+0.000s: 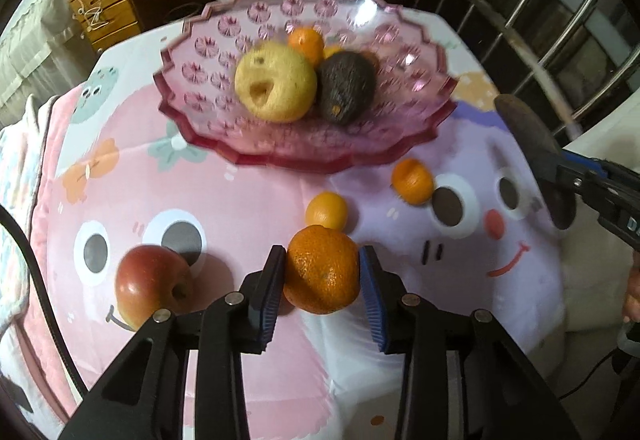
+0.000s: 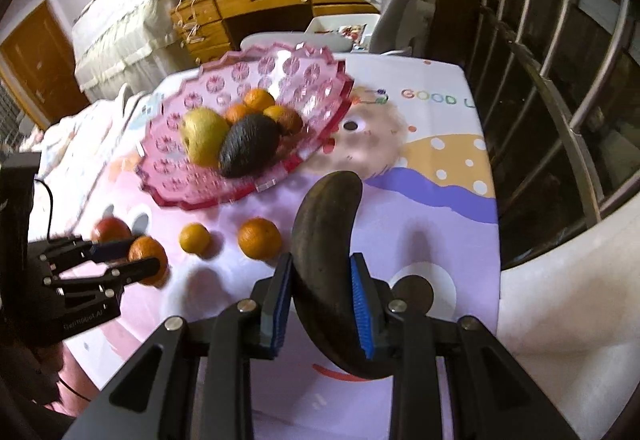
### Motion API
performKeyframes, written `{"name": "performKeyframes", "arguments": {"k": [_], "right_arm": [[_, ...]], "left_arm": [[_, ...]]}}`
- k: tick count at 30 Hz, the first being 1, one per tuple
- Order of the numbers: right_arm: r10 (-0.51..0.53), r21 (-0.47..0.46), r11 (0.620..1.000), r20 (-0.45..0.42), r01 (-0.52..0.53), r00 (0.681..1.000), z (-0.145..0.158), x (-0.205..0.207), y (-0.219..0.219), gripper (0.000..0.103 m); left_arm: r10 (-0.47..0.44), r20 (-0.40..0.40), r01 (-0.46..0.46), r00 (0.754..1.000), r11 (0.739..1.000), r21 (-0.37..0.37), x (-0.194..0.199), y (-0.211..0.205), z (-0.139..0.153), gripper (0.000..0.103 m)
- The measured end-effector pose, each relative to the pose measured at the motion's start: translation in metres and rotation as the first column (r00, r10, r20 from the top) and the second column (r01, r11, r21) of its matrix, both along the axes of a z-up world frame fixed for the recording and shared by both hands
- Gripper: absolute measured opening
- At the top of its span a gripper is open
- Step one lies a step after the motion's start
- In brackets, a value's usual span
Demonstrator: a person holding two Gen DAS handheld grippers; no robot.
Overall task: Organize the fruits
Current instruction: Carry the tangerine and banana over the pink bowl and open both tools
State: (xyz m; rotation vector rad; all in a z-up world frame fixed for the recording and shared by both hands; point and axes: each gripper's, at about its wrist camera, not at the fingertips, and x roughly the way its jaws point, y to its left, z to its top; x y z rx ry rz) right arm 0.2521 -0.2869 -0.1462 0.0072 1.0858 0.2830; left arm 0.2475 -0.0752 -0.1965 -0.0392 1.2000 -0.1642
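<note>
Oranges (image 1: 306, 40) half hidden behind pear (image 1: 275, 81)

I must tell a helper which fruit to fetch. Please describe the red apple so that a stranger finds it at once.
Start at the pink fruit dish on the cartoon tablecloth. Nearer than the dish, left of the left gripper and its orange, lies the red apple. It is the only red fruit.

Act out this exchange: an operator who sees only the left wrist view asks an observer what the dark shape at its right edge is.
Observer: A dark brown curved banana, clamped in the right gripper.
Operator: How many small oranges are in the pink scalloped plastic bowl? I see one clearly.
Observer: Three small oranges, behind the yellow pear and the dark avocado.
Operator: Anything printed on the tablecloth's far side?
Observer: Coloured letters reading "GOOD", beyond the bowl to the right.
</note>
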Motion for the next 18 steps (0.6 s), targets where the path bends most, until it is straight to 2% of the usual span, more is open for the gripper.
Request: {"name": "performKeyframes", "arguments": {"k": [11, 18], "right_arm": [[-0.154, 0.14, 0.979, 0.014, 0.15, 0.988, 0.036, 0.029, 0.013, 0.028], [-0.266, 0.166, 0.951, 0.011, 0.261, 0.964, 0.042, 0.059, 0.03, 0.028]], "left_arm": [[-0.027, 0.122, 0.037, 0.992, 0.996, -0.078, 0.024, 0.027, 0.059, 0.035], [-0.006, 0.191, 0.024, 0.982, 0.995, -0.094, 0.056, 0.052, 0.07, 0.035]]}}
